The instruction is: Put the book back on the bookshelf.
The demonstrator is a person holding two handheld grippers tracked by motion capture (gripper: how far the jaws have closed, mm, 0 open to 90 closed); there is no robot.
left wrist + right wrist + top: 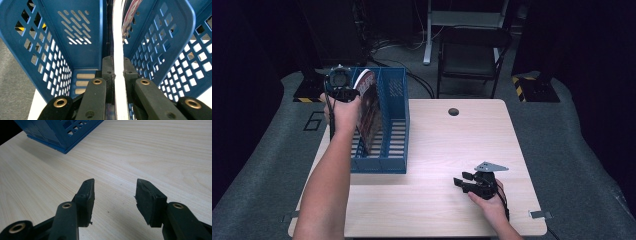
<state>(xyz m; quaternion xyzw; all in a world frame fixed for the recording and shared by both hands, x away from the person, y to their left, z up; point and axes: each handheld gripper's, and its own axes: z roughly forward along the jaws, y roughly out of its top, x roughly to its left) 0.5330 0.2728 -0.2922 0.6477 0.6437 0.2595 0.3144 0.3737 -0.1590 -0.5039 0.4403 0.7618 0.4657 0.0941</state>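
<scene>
A blue two-compartment file basket (394, 100) stands on the left part of the light wooden table (452, 145). A book (368, 107) with a red-brown cover leans tilted in its left compartment. My left gripper (349, 94) is at the book's top far corner, shut on it. In the left gripper view the jaws (117, 62) pinch the book's white edge (118, 37) between the basket's walls (50, 50). My right gripper (460, 181) rests low over the table's near right, open, with bare wood between its fingers (115, 187).
A round cable hole (453, 111) lies in the table's far middle. A dark chair (472, 50) stands behind the table. The basket's near corner (62, 132) is off to the upper left in the right gripper view. The basket's right compartment holds nothing.
</scene>
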